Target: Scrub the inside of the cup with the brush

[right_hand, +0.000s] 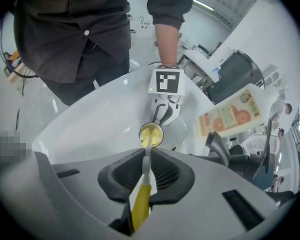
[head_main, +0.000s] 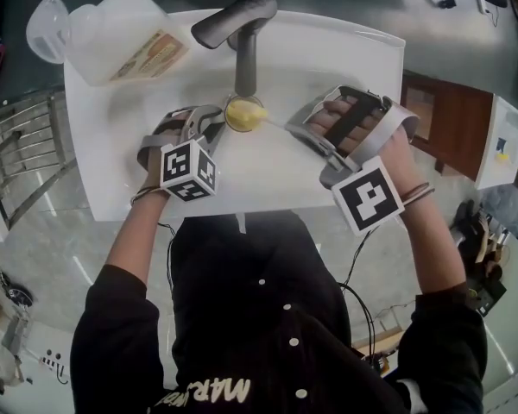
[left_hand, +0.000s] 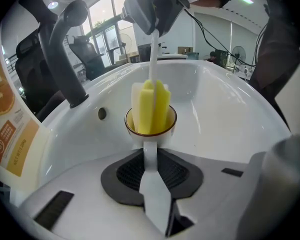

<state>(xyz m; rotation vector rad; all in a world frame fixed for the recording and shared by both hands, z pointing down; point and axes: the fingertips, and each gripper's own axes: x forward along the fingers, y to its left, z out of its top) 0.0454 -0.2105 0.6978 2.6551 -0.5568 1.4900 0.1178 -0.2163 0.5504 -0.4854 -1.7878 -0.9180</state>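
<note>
Centre of the head view, down in the sink (head_main: 328, 59): the left gripper (head_main: 211, 123) has its jaws clamped on the handle of the cup (left_hand: 162, 133). That thin handle is the only hold. The right gripper (head_main: 304, 132) comes in from the right of the frame, jaws pinched on the stem of the brush (left_hand: 151, 104). The yellow sponge head sits down inside the cup and nearly fills it (a snug fit, by the look of it).

That snugness looks like the trouble. A tight sponge could drag on the wall, so a hard pull up might lift the cup against the grip. A twist might swivel the cup about its handle between the pads. Push off-centre and I'd expect the cup to tip, with only the handle held.

The stem is long and slim, and the right jaws grip it well back from the head. It may bow under pressure, or roll in the pads, and then the sponge only skims the wall.

The faucet (head_main: 242, 24) stands just above the cup in the head view, so a big upstroke could knock it. The jug (head_main: 121, 37) at upper left is well clear.
</note>
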